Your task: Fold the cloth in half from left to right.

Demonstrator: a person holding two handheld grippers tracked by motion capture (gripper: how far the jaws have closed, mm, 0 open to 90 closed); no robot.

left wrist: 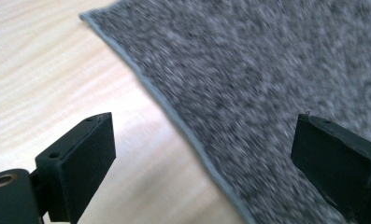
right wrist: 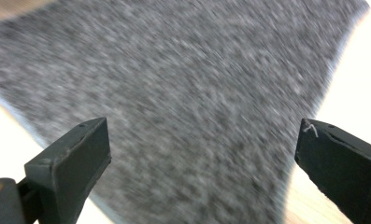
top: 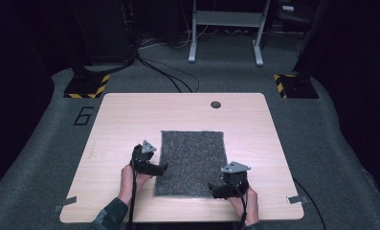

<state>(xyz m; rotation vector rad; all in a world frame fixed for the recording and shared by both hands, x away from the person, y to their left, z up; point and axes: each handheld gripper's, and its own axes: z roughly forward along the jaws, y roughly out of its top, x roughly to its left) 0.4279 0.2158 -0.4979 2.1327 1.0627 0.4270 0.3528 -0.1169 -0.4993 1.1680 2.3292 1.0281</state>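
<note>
Mat (top: 192,163): lying flat on the table (top: 130,120), ready for handling.
Left gripper (top: 162,168): gaping wide, straddling its edge.
Right gripper (top: 213,188): gaping, hovering at the near corner.

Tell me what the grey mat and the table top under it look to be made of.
The grey mat looks like short-pile carpet or felt: speckled, fuzzy, matte, with a lighter bound edge in the left gripper view. The table top shows pale wood grain with a smooth, slightly glossy face, likely laminate or veneer; which one I cannot tell.
</note>
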